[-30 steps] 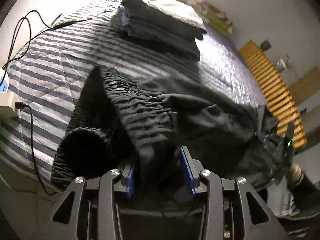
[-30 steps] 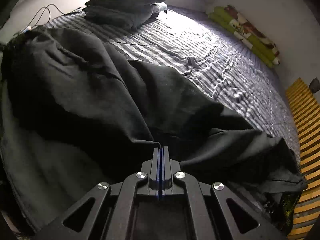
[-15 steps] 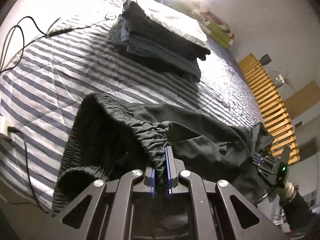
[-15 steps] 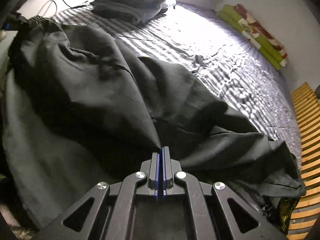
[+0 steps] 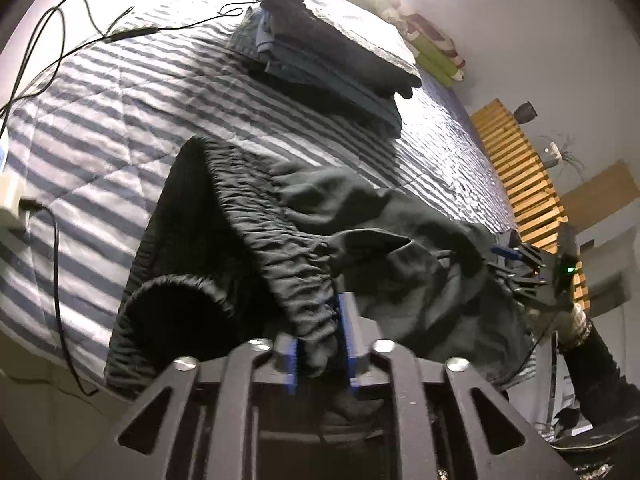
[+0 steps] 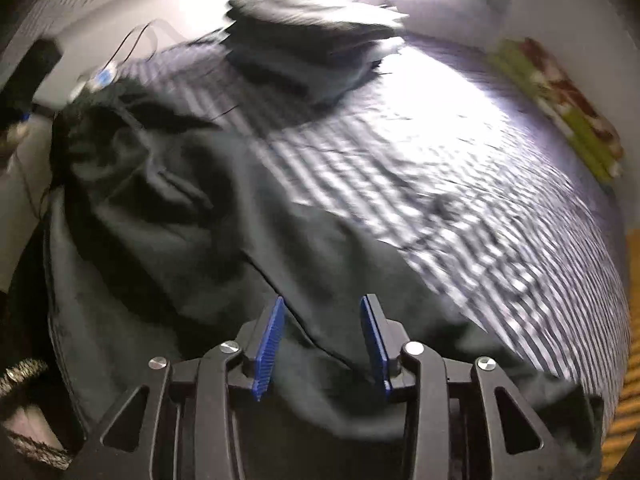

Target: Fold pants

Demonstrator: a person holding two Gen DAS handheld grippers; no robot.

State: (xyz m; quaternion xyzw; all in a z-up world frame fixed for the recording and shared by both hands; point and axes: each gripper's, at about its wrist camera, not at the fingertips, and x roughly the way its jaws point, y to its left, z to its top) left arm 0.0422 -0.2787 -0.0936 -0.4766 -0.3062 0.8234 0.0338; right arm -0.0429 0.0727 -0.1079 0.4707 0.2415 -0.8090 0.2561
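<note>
Black pants (image 5: 380, 240) lie crumpled on the striped bed cover (image 5: 100, 120). Their gathered elastic waistband (image 5: 280, 248) runs down between the blue pads of my left gripper (image 5: 320, 344). Its jaws are opening, and the cloth hangs loosely between them. In the blurred right wrist view, my right gripper (image 6: 323, 340) is also opening just above a leg of the pants (image 6: 160, 240). A fold of cloth lies between its pads, which are well apart and do not press on it. The left wrist view shows the right gripper (image 5: 520, 258) at the far end of the pants.
A stack of folded clothes (image 5: 340, 52) sits at the back of the bed. Cables (image 5: 52, 264) and a white charger (image 5: 8, 204) lie at the left edge. Wooden slats (image 5: 520, 168) run along the right side. A person's leg (image 5: 592, 364) stands by the bed.
The left jaws shut on the waistband half a second ago and now stand apart. The right gripper, shut on a fold of the pants before, has opened, let it go and swung quickly.
</note>
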